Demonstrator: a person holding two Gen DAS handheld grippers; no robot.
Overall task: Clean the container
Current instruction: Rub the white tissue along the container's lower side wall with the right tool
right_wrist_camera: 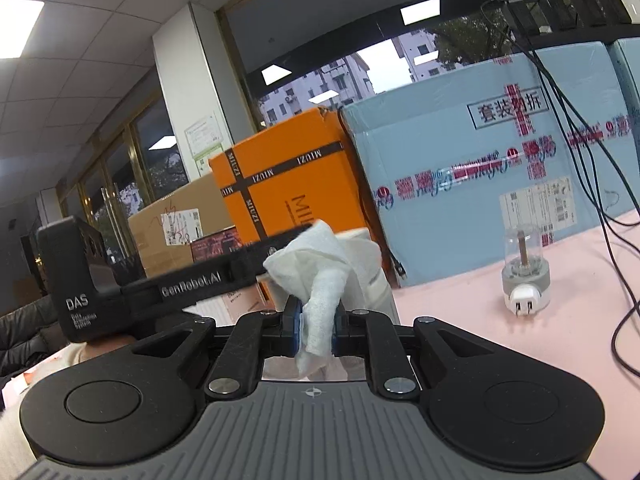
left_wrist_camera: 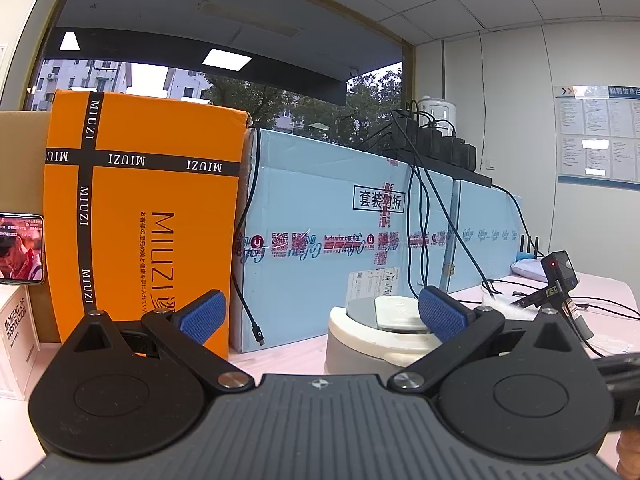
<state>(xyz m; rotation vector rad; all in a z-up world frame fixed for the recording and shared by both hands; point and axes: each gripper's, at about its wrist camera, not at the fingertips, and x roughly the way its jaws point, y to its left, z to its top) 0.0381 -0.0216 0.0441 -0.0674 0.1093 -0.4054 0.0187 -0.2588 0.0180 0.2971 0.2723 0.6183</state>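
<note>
A round white and grey container (left_wrist_camera: 362,342) with a pale lid stands on the pink table just ahead of my left gripper (left_wrist_camera: 320,316), which is open with its right pad against the container's top. My right gripper (right_wrist_camera: 316,320) is shut on a crumpled white wipe (right_wrist_camera: 316,276). The wipe hangs in front of the white container (right_wrist_camera: 370,276), whose side shows behind it. The left gripper's black body (right_wrist_camera: 132,284) reaches in from the left of the right wrist view. The right gripper's camera (left_wrist_camera: 560,276) shows at the right of the left wrist view.
An orange MIUZI box (left_wrist_camera: 148,216) and light blue cartons (left_wrist_camera: 340,232) stand along the back of the table. Black cables (left_wrist_camera: 424,208) hang over the cartons. A small clear-domed plug device (right_wrist_camera: 524,276) sits on the pink table (right_wrist_camera: 460,300). A phone (left_wrist_camera: 20,248) leans at far left.
</note>
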